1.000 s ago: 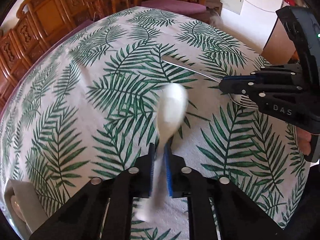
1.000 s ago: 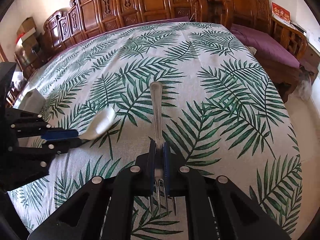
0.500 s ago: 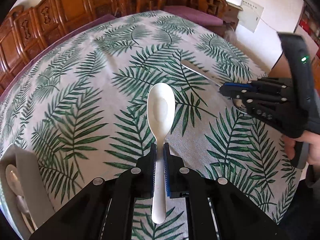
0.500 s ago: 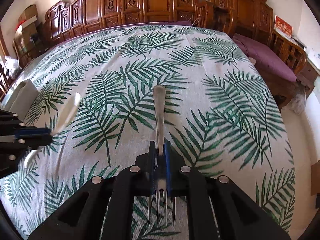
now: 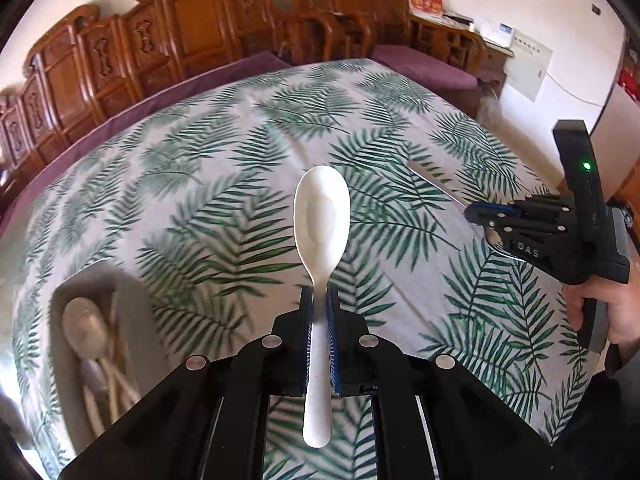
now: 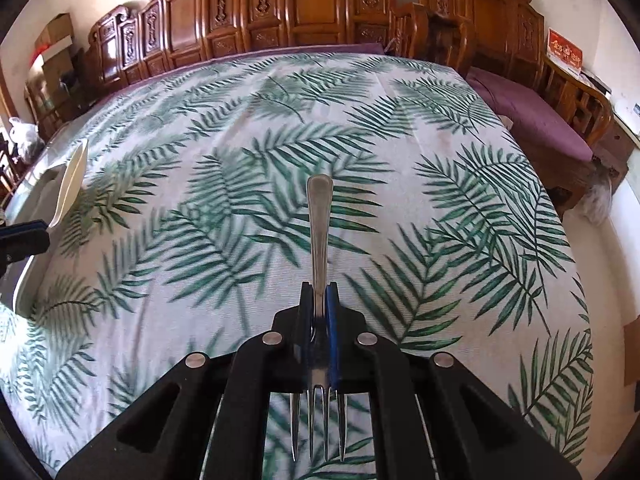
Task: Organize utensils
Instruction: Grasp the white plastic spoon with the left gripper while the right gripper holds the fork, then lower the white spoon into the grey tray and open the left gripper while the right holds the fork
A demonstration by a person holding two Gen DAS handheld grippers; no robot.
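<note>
Table (image 6: 400,168) covered by leaf-print cloth, carved wooden chairs (image 6: 312,4) ranged along far edge; grey utensil tray (image 5: 96,292) set at left side of table, spoon and chopsticks seen inside, blurred; left gripper (image 5: 319,316) held above cloth, jaws closed on handle of white spoon (image 5: 322,220), bowl pointed forward; right gripper (image 6: 319,308) held above cloth, jaws clamped on neck of metal fork (image 6: 319,240), tines toward camera, handle pointed forward

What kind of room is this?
Probably a home dining or living room: a table under a leaf-print cloth, carved wooden chairs along the wall, and a bench with a purple cushion.
</note>
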